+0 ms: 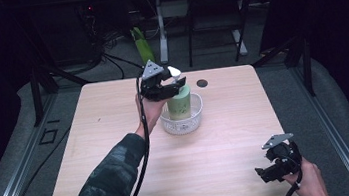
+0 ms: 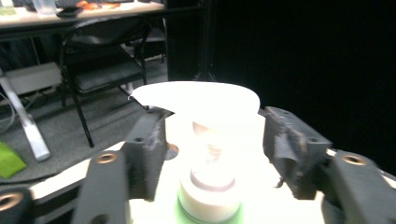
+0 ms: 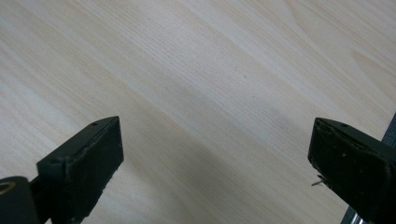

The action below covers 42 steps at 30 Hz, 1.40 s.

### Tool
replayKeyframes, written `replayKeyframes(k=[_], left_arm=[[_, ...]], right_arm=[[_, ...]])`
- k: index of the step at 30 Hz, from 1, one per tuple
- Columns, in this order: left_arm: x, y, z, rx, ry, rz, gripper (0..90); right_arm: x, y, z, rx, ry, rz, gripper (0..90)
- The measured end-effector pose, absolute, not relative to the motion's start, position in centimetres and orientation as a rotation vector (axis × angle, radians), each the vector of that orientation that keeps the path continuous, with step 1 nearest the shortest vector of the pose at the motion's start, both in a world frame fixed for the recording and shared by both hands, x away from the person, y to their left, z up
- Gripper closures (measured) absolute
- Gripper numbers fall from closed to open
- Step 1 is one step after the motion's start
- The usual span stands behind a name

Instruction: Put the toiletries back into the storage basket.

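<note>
A pale green pump bottle [image 1: 180,106] with a white pump head [image 2: 196,100] stands upright in a white, patterned bowl [image 1: 184,125] near the middle of the table's far half. My left gripper [image 1: 171,83] reaches in from the left at the top of the bottle. In the left gripper view its jaws [image 2: 212,149] stand on either side of the pump's neck, with gaps between the pads and the neck, so it is open. My right gripper [image 1: 268,173] hovers low over bare wood [image 3: 210,93] at the front right, jaws wide apart with nothing between them.
The light wooden table [image 1: 106,136] has a small dark round spot [image 1: 202,83] just behind the bowl. Beyond the far edge are a black chair [image 2: 107,56], a white desk leg [image 1: 161,34], a green object on the floor [image 1: 141,44] and cables.
</note>
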State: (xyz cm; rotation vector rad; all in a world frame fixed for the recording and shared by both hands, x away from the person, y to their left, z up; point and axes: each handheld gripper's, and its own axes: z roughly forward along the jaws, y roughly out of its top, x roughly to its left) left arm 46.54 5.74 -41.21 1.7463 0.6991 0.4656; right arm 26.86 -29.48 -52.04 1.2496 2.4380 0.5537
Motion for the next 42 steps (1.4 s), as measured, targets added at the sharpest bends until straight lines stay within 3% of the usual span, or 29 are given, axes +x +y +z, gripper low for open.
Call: replayKeyframes(k=[10, 26, 42], left_arm=[[45.4, 7.3, -39.0, 1.842, 0.733, 0.479, 16.6], [42.0, 9.9, -36.8, 2.002, 0.727, 0.471, 5.8], [38.2, 14.6, -39.6, 2.075, 0.819, 0.452, 0.1]], right_arm=[[26.8, -29.5, -52.0, 1.254, 2.432, 0.553, 2.9], [26.8, -29.6, -51.9, 1.255, 2.418, 0.556, 2.9], [26.8, -29.5, -51.9, 1.257, 2.418, 0.551, 2.9]])
